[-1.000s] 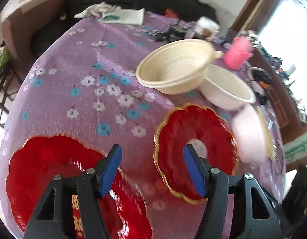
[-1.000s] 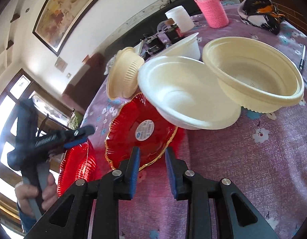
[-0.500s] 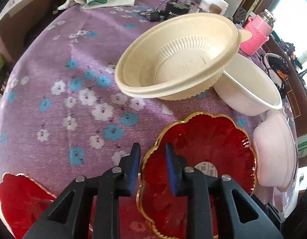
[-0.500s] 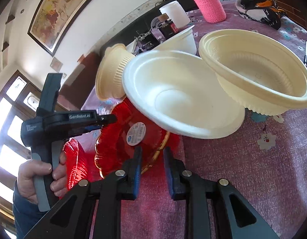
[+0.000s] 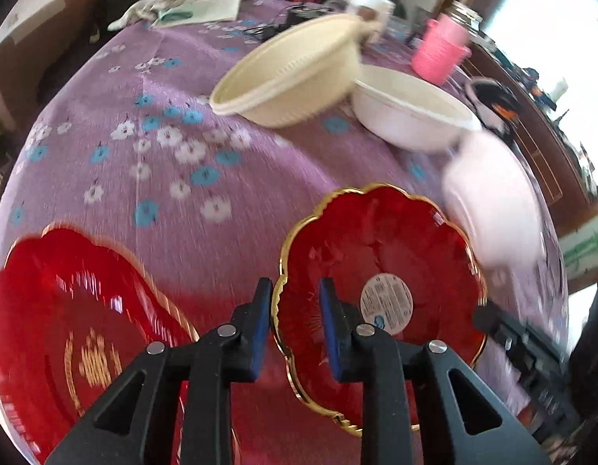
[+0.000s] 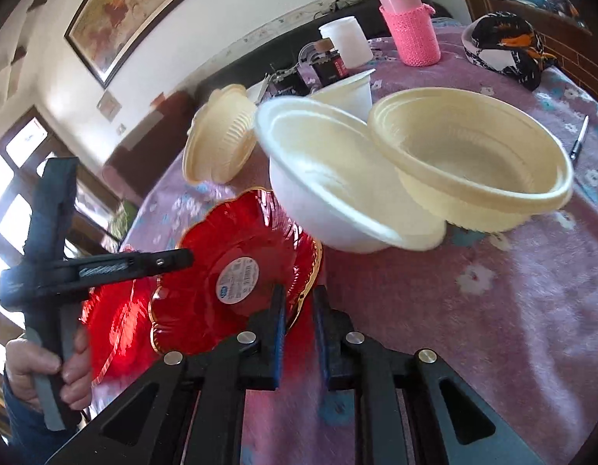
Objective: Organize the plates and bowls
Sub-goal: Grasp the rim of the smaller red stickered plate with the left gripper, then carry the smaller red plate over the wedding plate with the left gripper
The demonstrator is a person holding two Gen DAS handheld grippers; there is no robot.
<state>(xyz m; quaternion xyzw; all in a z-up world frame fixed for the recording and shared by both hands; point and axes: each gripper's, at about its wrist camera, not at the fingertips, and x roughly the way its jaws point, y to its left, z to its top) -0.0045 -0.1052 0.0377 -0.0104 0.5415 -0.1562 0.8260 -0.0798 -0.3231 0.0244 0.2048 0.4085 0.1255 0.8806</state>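
A small red plate with a gold scalloped rim [image 5: 380,271] is held between both grippers above the purple flowered tablecloth [image 5: 174,162]. My left gripper [image 5: 295,321] is shut on its left rim. My right gripper [image 6: 299,317] is shut on its other rim; the plate [image 6: 229,283] also shows in the right wrist view. A larger red plate [image 5: 74,333] lies at the near left. A cream bowl [image 5: 295,73], a white bowl [image 5: 411,112] and a pale bowl on edge [image 5: 492,201] sit behind. In the right wrist view the white bowl [image 6: 337,190] overlaps the plate.
A second cream bowl [image 6: 473,166] sits right of the white one, and another [image 6: 221,135] stands tilted behind. A pink-sleeved bottle [image 6: 409,23], a white cup [image 6: 345,44], a black-and-white pouch [image 6: 508,46] and a pen [image 6: 578,143] are at the table's far side.
My left gripper has gone from open to shut on the small red plate's rim. The plate has lifted and shifted toward the large red plate. The right gripper has kept its hold.
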